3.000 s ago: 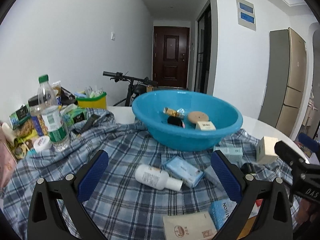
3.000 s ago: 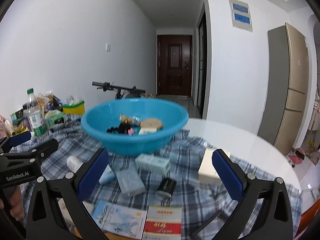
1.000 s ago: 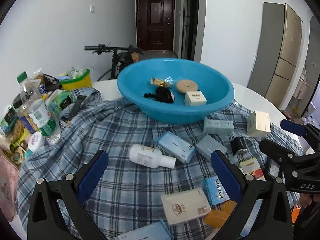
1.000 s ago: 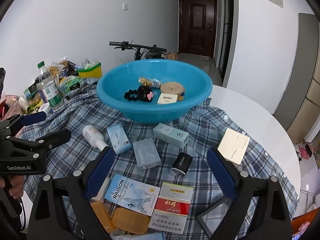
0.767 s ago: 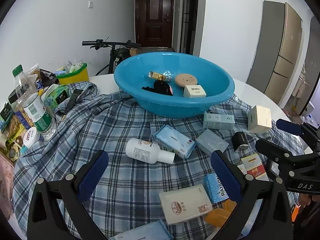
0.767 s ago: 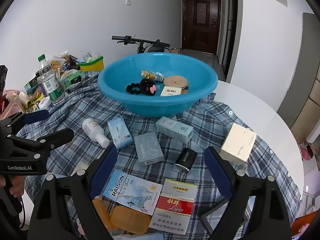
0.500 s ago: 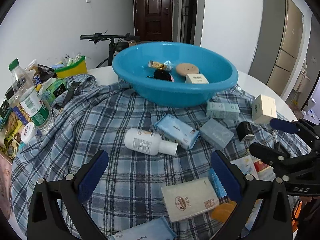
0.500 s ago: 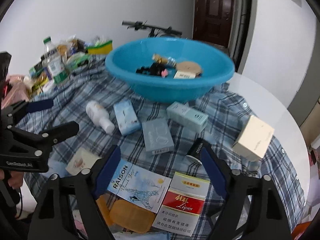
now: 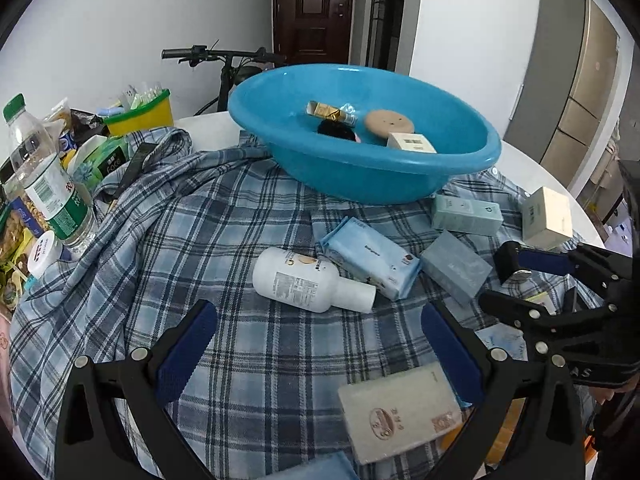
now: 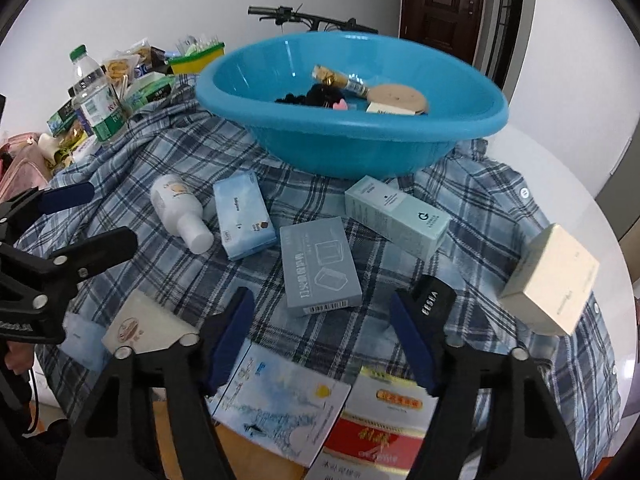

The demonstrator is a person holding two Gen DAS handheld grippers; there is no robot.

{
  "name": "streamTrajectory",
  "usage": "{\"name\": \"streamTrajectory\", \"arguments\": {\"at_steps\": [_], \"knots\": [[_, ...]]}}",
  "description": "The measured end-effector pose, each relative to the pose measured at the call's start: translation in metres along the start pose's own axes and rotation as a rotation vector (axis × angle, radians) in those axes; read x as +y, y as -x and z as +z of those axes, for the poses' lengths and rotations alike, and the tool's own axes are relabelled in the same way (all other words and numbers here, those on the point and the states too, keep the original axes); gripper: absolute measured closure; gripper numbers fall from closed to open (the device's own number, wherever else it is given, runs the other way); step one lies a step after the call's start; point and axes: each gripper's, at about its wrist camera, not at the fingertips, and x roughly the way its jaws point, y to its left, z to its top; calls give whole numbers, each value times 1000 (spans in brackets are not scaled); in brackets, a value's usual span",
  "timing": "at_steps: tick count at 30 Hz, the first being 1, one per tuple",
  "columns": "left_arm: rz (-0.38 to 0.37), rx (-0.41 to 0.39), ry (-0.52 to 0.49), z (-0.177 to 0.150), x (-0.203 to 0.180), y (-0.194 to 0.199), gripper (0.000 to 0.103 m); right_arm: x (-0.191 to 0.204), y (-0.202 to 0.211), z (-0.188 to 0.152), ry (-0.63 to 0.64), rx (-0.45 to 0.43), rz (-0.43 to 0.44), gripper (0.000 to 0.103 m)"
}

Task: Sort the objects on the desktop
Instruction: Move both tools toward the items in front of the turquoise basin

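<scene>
A blue basin (image 9: 360, 148) (image 10: 352, 120) stands on a plaid cloth and holds a few small items. In front of it lie a white bottle (image 9: 308, 280) (image 10: 180, 212), a blue tissue pack (image 9: 368, 260) (image 10: 242, 214), a grey-blue box (image 10: 318, 266) (image 9: 454, 272), a teal box (image 10: 396, 220), a black case (image 10: 434, 304) and a cream box (image 10: 550, 280). My left gripper (image 9: 316, 354) is open, low over the cloth before the bottle. My right gripper (image 10: 322, 340) is open, just before the grey-blue box, with the black case by its right finger.
A water bottle (image 9: 48, 188), snack packs and a yellow-green tub (image 9: 140, 114) crowd the table's left side. A white tissue pack (image 9: 400, 412), a Raison pack (image 10: 280, 400) and a red cigarette pack (image 10: 380, 428) lie near the front edge. A bicycle stands behind.
Both grippers have dropped lower and moved forward toward the items on the cloth. The right gripper has closed in on the grey-blue box and its jaws stand narrower.
</scene>
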Motion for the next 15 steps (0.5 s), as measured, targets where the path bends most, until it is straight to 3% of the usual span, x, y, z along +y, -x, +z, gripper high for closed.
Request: {"name": "streamTrajectory", "arguments": {"at_steps": [15], "knots": [[12,71,18,6,17,-32,0,-5,-47,13,2,98,17,41]]}}
